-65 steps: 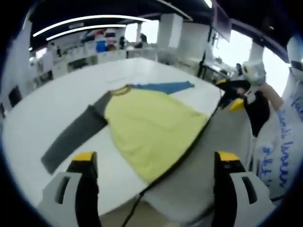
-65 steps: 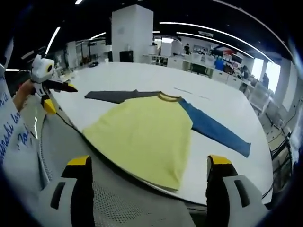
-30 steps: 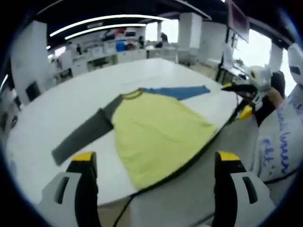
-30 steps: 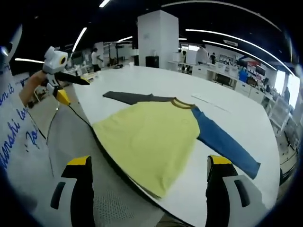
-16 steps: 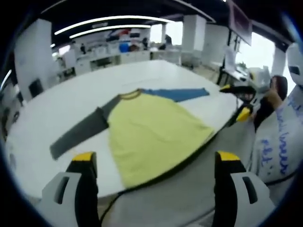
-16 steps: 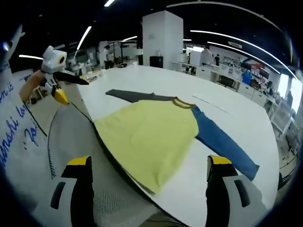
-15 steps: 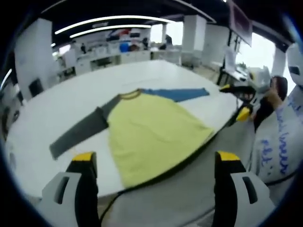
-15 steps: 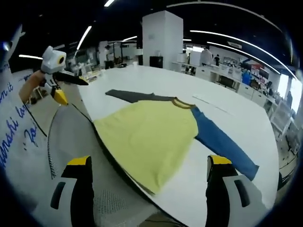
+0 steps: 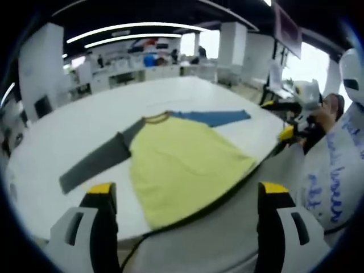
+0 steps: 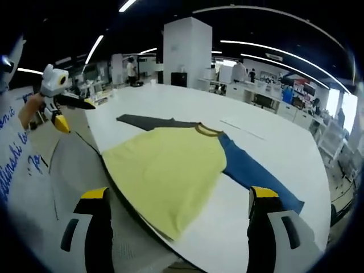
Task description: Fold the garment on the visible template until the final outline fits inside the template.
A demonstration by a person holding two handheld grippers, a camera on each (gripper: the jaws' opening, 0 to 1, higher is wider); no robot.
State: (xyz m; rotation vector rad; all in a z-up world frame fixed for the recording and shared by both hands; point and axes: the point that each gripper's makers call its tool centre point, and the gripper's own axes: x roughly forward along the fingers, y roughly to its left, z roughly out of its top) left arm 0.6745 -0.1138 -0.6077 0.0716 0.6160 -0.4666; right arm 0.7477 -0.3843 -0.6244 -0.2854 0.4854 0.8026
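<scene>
Only a small shift of both views is seen against the earlier frames; the raglan shirt (image 9: 182,165) is unchanged, spread flat on the white table (image 9: 68,142) with its grey sleeve (image 9: 96,159) and blue sleeve (image 10: 256,179) outstretched. Both the left tongs (image 9: 185,196) and right tongs (image 10: 179,199) are held wide open and empty, short of the shirt's hem. No fold is judged begun.

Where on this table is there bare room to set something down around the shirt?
The white table lies bare beyond the shirt's collar, and beyond the grey sleeve and the blue sleeve. It is crowded along the near edge, where the yellow body reaches the rim, leaving no free strip there.
</scene>
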